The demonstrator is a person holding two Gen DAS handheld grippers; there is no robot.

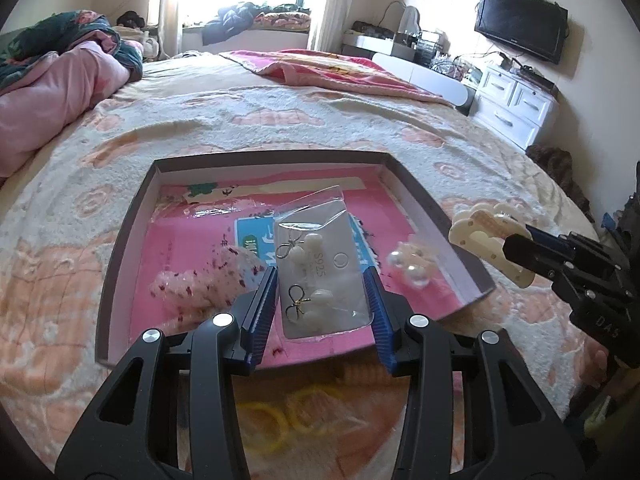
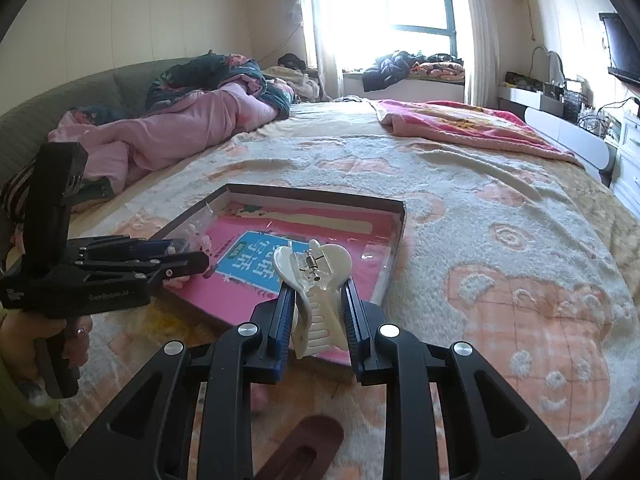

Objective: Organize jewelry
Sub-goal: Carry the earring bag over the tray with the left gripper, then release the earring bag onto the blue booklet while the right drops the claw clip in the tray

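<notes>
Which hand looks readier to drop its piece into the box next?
Probably the left: the left gripper holds the earring card directly over the box. The right gripper, clamping the white hair claw, sits nearer the box's edge.

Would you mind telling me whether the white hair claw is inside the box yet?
Not yet: the right hand-held gripper holds the white hair claw above the box edge.
</notes>
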